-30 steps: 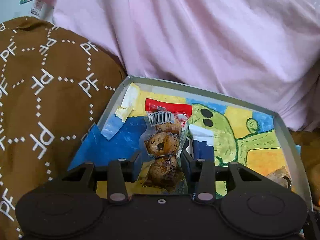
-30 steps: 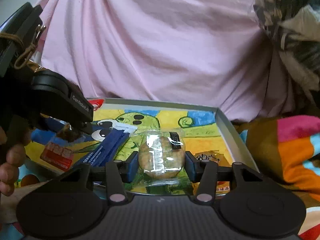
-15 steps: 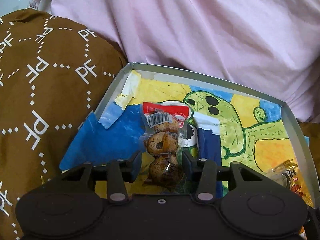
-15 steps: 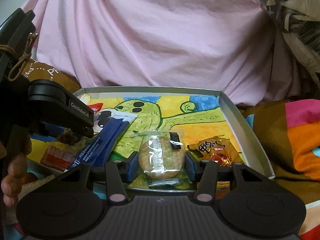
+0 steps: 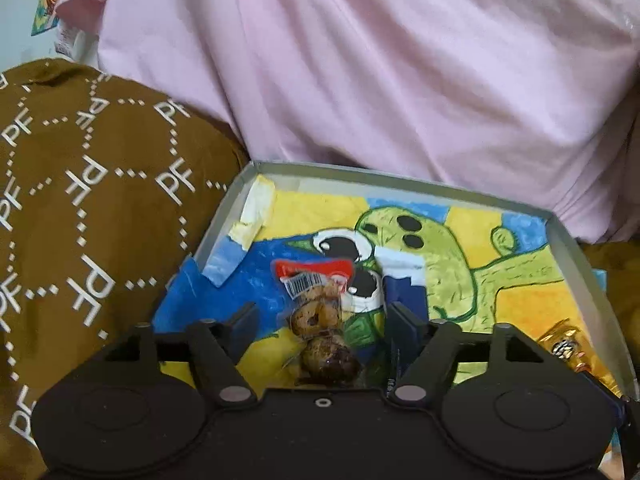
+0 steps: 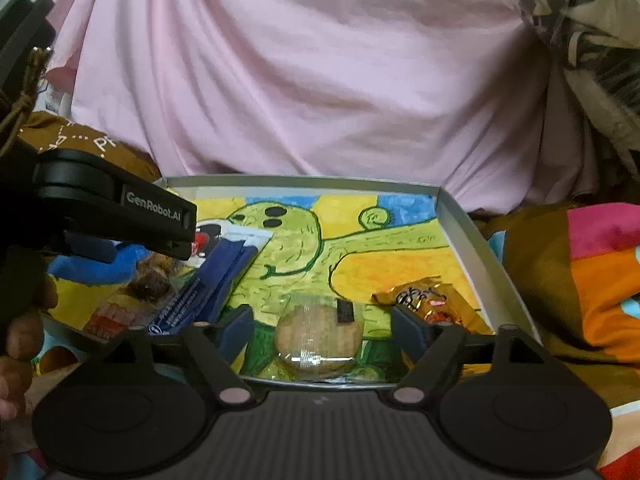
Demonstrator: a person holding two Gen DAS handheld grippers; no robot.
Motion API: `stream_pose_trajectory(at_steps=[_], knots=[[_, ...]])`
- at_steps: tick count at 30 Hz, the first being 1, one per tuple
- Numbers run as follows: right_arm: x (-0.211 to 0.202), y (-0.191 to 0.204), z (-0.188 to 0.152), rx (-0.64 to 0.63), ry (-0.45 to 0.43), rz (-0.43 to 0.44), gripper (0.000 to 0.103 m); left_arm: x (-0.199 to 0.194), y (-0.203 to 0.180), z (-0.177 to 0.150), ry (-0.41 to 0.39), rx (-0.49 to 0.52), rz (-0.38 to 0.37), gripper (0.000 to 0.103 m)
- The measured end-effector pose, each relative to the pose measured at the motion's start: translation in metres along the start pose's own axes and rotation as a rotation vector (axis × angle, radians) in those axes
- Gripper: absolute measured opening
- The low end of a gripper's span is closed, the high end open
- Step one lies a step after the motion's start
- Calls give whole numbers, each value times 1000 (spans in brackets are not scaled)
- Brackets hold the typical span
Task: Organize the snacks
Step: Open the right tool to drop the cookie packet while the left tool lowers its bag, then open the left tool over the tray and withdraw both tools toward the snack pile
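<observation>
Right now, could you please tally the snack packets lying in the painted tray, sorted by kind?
Clear packet of brown round snacks with a red top: 1
Clear-wrapped round cracker: 1
Dark blue stick packet: 1
Gold-wrapped candy: 1
Total: 4, all lying in the tray

tray (image 6: 472,240) 1 | snack packs (image 6: 316,334) 4 (all in tray) | hand-held grippers (image 5: 320,320) 2

You see a grey tray (image 5: 568,240) lined with a yellow, blue and green cartoon drawing. Behind it, a pink sheet (image 5: 380,80); to its left, a brown cushion (image 5: 80,200) (white dotted hexagons, "PF" letters). The wrapper (image 6: 424,300) is gold, the sachet (image 6: 212,280) navy.
</observation>
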State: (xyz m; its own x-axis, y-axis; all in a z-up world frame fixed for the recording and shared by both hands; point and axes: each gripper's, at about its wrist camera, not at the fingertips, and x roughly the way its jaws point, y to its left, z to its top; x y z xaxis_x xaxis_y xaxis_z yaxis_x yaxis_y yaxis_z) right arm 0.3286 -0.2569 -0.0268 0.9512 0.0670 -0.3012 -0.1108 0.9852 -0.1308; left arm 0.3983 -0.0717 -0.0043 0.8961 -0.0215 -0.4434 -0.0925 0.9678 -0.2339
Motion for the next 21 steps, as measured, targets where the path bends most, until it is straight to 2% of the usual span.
stream_pose_trajectory(at_steps=[2, 4, 9, 17, 21], knots=[[-6, 1, 2, 0, -18, -6, 87, -8, 2, 1, -9, -5, -8, 78], [-12, 1, 4, 4, -39, -11, 94, -19, 4, 3, -29, -11, -11, 92], [-36, -1, 12, 38, -103, -29, 103, -51, 10, 8, -94, 2, -11, 102], [-88, -7, 18, 85, -210, -79, 103, -99, 20, 7, -129, 21, -12, 102], [-118, -10, 18, 99, -264, -76, 103, -126, 27, 3, -147, 5, -8, 102]])
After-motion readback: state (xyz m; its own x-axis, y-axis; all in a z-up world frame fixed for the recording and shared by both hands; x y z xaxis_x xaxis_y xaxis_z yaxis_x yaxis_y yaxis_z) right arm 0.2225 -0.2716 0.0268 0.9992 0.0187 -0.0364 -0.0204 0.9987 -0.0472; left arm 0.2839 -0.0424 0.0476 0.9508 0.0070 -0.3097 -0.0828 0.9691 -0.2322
